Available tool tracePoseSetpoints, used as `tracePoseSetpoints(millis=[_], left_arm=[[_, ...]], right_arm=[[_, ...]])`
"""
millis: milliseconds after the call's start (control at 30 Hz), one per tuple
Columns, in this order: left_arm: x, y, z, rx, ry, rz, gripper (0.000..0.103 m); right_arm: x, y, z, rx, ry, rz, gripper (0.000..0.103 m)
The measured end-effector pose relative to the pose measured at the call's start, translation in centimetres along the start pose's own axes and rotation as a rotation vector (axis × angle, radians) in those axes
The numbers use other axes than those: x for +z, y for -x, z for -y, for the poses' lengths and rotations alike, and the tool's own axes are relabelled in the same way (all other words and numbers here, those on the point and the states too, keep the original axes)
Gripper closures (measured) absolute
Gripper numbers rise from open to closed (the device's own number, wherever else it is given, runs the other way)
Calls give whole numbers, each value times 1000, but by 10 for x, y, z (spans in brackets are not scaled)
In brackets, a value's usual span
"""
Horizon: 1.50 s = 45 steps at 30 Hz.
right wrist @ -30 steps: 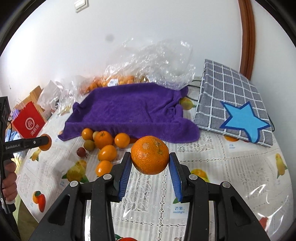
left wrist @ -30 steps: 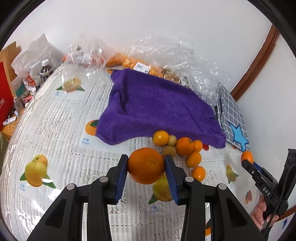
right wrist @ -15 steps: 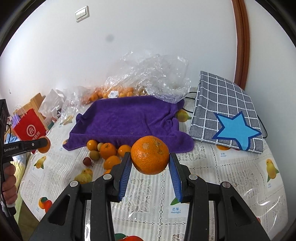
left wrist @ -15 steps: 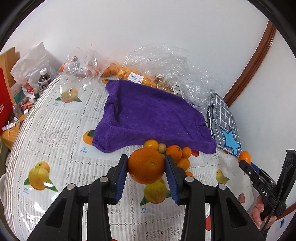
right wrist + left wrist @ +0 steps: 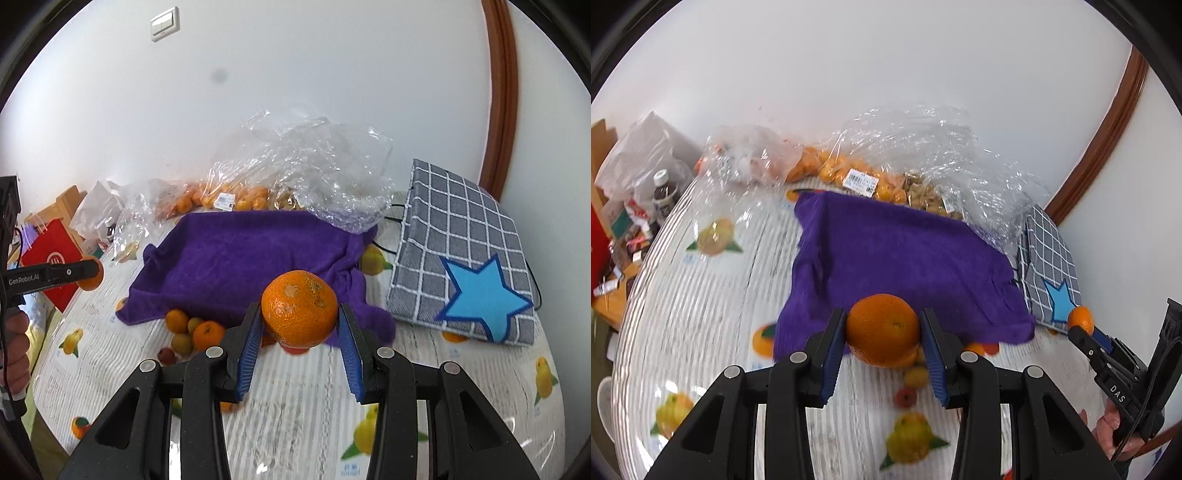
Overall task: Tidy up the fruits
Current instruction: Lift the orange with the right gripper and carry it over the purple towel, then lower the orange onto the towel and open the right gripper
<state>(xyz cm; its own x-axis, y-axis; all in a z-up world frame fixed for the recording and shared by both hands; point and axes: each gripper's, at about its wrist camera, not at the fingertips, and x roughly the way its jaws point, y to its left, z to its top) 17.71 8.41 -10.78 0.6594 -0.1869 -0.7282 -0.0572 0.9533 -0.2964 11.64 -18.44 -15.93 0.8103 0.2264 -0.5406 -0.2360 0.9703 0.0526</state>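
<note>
Orange fruit sat clenched in both tools: left tool (image 5: 882, 334) and right tool (image 5: 299, 319) had lifted theirs toward the purple towel (image 5: 243, 266) ahead, likely for sorting.

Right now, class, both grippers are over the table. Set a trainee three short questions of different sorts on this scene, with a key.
1. True or false: the left gripper is empty.
2. The purple towel lies: A) folded on the checked bag; B) spread on the table; C) inside the plastic bag.
3. The right gripper holds an ____.

Key: 1 false; 2 B; 3 orange.
</note>
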Motion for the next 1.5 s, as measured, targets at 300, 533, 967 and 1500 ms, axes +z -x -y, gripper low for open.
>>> tracePoseSetpoints(millis=[300,533,967,1500], left_arm=[[44,-53,9,29,-39,-29,65],[52,-111,9,35,-34,-100,65],[46,-175,10,106,-66,-205,65],[41,-139,15,143,-104,-164,49]], right_arm=[[31,-59,4,-4,4,-27,63],[41,-114,12,-10,1,-84,63],[32,-181,7,14,10,-203,63],[33,-160,2,6,-15,-228,25]])
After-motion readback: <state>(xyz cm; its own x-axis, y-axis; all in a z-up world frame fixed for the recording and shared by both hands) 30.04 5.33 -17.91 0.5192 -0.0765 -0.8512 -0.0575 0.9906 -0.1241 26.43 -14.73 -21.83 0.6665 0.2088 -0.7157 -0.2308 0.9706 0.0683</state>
